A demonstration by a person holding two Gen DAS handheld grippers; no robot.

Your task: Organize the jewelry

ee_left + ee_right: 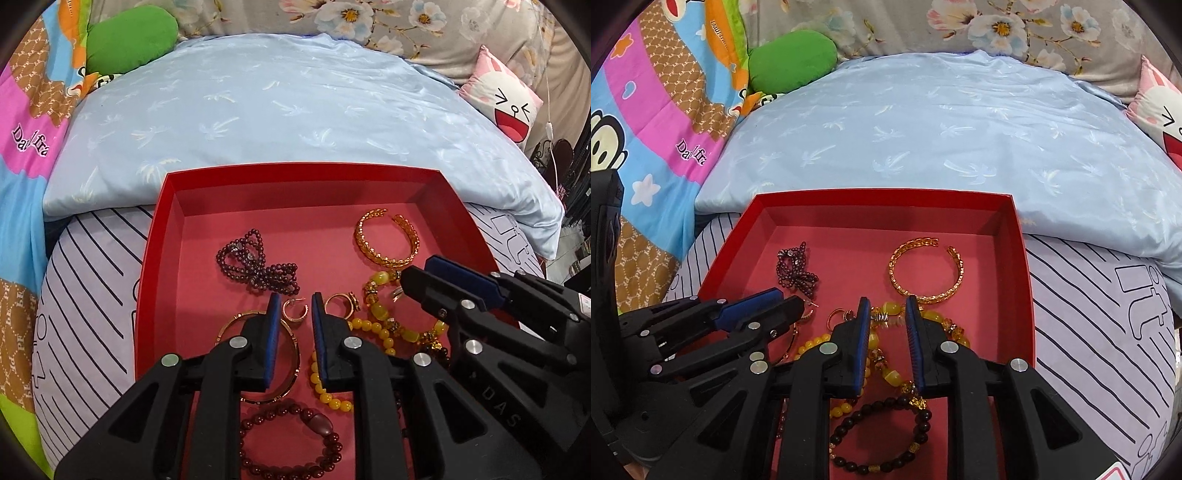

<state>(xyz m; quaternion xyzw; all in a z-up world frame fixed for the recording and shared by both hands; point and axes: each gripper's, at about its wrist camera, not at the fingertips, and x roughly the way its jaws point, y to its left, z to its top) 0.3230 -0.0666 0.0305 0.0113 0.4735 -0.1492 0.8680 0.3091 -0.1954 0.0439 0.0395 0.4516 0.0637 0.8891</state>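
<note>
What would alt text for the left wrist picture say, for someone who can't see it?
A red box on a bed holds bracelets and rings; the open left tool hovers over a small gold earring, its tips either side of it. The right tool reaches in from the right, near a yellow bead bracelet, below a gold cuff.

I'm looking at my left gripper (293, 306) and right gripper (885, 308): matte black plastic arms, blue ribbed pads, round silver screws, "DAS" embossed on one.
</note>
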